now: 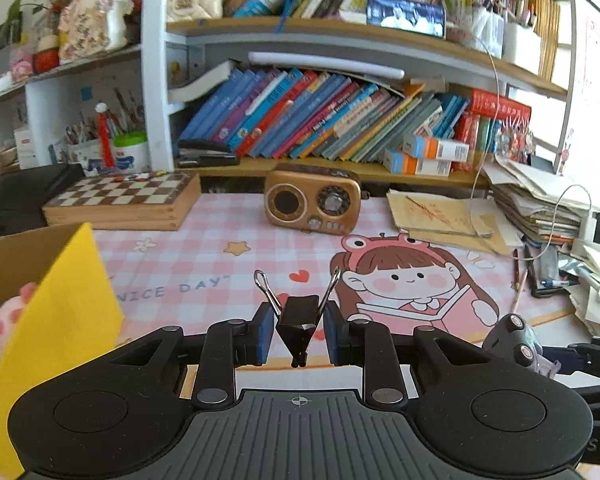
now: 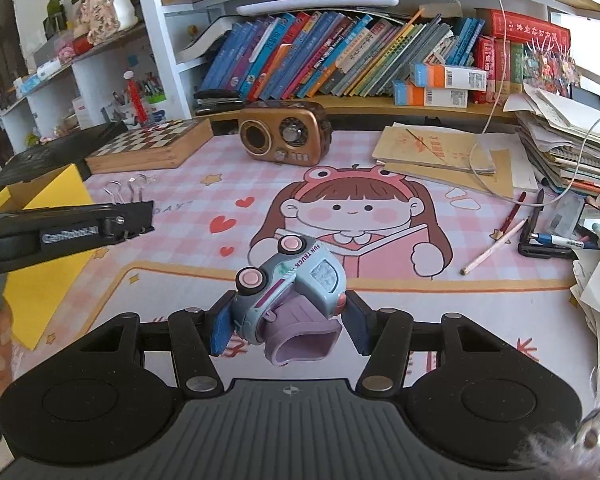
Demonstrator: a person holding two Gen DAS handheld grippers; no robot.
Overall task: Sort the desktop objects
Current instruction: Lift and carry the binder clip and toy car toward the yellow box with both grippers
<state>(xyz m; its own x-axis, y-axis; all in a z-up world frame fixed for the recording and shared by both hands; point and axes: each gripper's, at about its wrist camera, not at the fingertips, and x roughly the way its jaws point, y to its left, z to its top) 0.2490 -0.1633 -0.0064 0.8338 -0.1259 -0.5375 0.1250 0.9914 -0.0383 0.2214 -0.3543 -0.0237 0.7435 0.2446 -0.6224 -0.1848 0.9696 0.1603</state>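
Note:
My left gripper (image 1: 299,316) is shut on a black binder clip (image 1: 300,326), held above the pink checked desk mat (image 1: 204,256) with its wire handles (image 1: 266,288) pointing up and forward. From the right wrist view that gripper (image 2: 140,216) reaches in from the left, over a cardboard box with a yellow flap (image 2: 48,240). My right gripper (image 2: 290,320) is shut on a small blue-grey toy truck (image 2: 296,280) with pink wheels and a purple part underneath, lifted above the mat. The same truck (image 1: 514,338) shows at the lower right of the left wrist view.
The yellow-flapped box (image 1: 60,320) at the left holds a pink plush (image 1: 4,316). A chessboard case (image 2: 152,144) and a brown radio (image 2: 284,134) stand at the back. Notebooks (image 2: 440,152), a paper stack (image 2: 572,152), pens (image 2: 496,248) and a white cable (image 2: 500,80) crowd the right. Bookshelves rise behind.

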